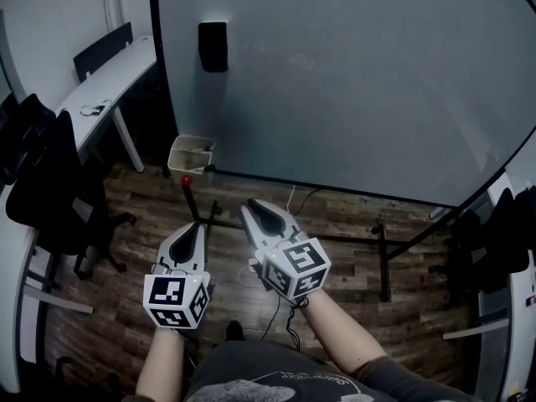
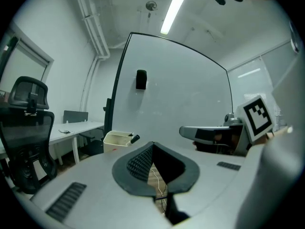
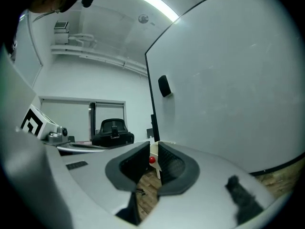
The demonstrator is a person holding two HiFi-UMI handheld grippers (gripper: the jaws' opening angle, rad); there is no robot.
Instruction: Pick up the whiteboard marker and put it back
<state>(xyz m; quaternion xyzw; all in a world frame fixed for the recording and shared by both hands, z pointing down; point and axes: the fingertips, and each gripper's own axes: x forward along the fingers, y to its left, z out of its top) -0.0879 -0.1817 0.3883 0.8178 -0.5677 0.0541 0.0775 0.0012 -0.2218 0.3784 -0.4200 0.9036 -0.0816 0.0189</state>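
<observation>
You are holding both tongs toward the whiteboard [image 1: 352, 82], and neither is carrying anything. The left tongs [image 2: 152, 144] are pressing together at the tips, while the right tongs [image 3: 153, 147] are standing only narrowly apart, with nothing between them. The marker [image 2: 135, 138] is lying in the small white box [image 1: 179, 159] at the whiteboard's lower left corner, well ahead of you, its dark end poking over the rim. Reaching in with such a narrow gap is probably risking a shove rather than a grip, driving the marker deeper or jolting the box. A small red round thing [image 1: 186, 179] is sitting just below the box and could be snagging a low approach. The stand's foot [image 1: 383, 258] and a loose cable [image 1: 280, 308] are lying across the floor near you, inviting a trip. A chair [image 1: 50, 182] and a counter [image 1: 105, 90] are crowding the left.
</observation>
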